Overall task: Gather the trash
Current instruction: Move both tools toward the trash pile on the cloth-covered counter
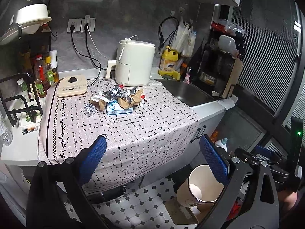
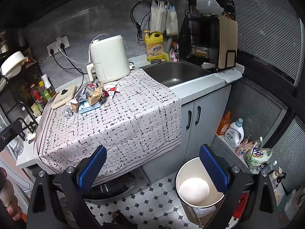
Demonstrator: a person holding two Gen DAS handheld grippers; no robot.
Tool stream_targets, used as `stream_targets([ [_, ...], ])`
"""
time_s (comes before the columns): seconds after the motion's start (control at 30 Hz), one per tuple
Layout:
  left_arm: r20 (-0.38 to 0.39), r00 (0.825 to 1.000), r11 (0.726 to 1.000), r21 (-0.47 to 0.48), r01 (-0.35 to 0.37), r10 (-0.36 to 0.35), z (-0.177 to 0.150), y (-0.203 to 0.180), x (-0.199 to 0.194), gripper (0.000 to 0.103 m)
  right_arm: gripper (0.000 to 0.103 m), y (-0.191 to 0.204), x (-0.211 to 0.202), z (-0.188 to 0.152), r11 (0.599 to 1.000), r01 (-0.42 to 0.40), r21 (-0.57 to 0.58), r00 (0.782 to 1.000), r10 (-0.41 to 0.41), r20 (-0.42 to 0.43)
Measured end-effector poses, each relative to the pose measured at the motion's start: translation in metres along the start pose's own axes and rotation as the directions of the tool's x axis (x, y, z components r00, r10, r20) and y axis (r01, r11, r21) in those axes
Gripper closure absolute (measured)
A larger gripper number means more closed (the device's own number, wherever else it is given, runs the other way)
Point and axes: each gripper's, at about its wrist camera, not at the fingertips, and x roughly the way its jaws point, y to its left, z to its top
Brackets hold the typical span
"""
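Both claws, left claw (image 1: 152,160) and right claw (image 2: 152,164), spread and empty; crumpled wrapper pile (image 1: 119,98) and foil ball (image 1: 89,109) sit mid-bench, so reach over cloth edge, pinch foil ball first.
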Motion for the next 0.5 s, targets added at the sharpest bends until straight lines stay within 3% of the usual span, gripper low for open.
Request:
stream_targets([
  [0.5,0.021,0.999,1.0,-0.012,-0.025,0.025,-0.0006,-0.0044,-0.0105,0.006,0.008,-0.0047,-0.0044,-0.0045,1.0,-0.027,-0.009,1.0,0.027,0.005],
])
